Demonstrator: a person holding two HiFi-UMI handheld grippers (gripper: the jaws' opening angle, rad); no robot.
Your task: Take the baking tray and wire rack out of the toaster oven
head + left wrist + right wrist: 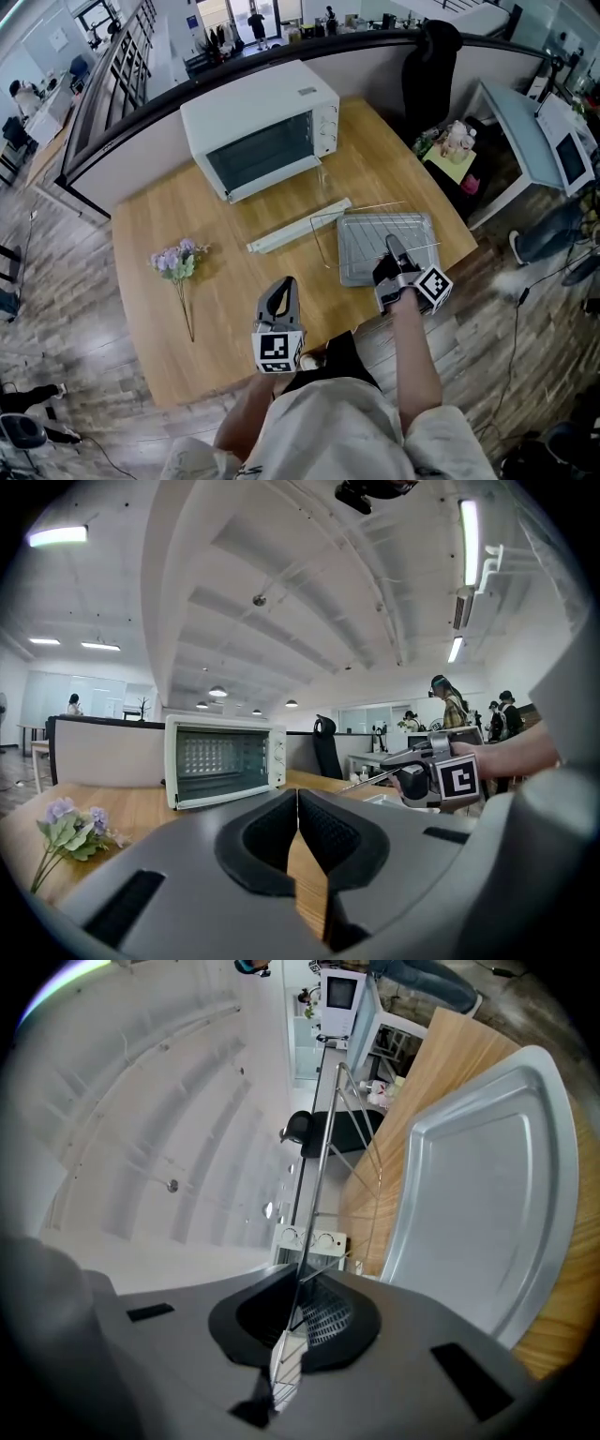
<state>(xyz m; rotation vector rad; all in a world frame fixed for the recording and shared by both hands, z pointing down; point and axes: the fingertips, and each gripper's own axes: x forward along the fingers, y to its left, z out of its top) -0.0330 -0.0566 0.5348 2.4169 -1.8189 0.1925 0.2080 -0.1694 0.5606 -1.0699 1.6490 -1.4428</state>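
Note:
The white toaster oven (258, 127) stands at the back of the wooden table (225, 309) with its door (298, 226) folded down flat. The silver baking tray (361, 253) lies on the table at the right. My right gripper (392, 244) is over the tray's near edge, shut on a wire of the wire rack (323, 232), which hangs tilted above the tray. In the right gripper view the rack wire (319, 1176) runs up from the closed jaws (298, 1312), with the tray (487, 1194) beside it. My left gripper (284, 283) hovers at the table's front, shut and empty (298, 803).
A bunch of purple flowers (178, 262) lies on the left of the table. A low partition (141, 122) runs behind the oven. To the right stand a black chair (431, 66) and a second desk (525, 122). People (450, 705) stand in the office beyond.

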